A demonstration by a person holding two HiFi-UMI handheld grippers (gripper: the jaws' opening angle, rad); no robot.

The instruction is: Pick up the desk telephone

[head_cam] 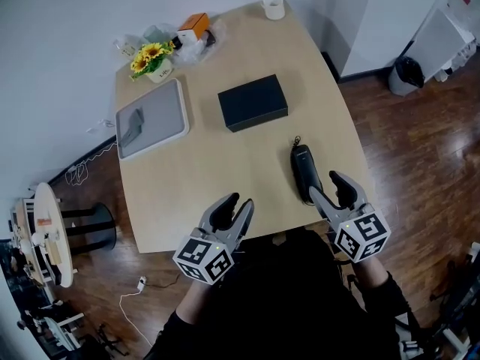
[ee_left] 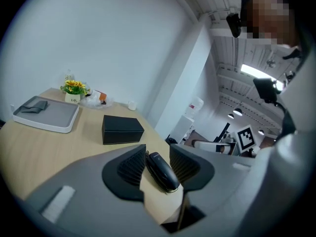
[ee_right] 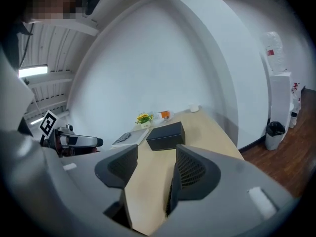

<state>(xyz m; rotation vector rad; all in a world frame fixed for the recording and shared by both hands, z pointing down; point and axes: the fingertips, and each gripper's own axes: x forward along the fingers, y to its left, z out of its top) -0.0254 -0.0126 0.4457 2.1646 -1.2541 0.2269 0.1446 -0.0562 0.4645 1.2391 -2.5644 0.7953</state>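
Fingers [ee_left: 129, 164] of left gripper [head_cam: 234, 210] and right gripper [head_cam: 332, 190] apart, empty; desk telephone [head_cam: 304, 172] flat near front right edge of table [head_cam: 195, 193].

Office room: wooden meeting table [head_cam: 225, 178], waste bin [head_cam: 409, 73].

Black telephone [head_cam: 305, 172], black box [head_cam: 253, 102], tan table [head_cam: 210, 172], yellow flowers [head_cam: 148, 54].

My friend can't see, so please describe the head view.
A black telephone handset lies on a wooden table, close to the open right hand-held gripper. The left hand-held gripper is open too; a black box and grey tray sit farther back.
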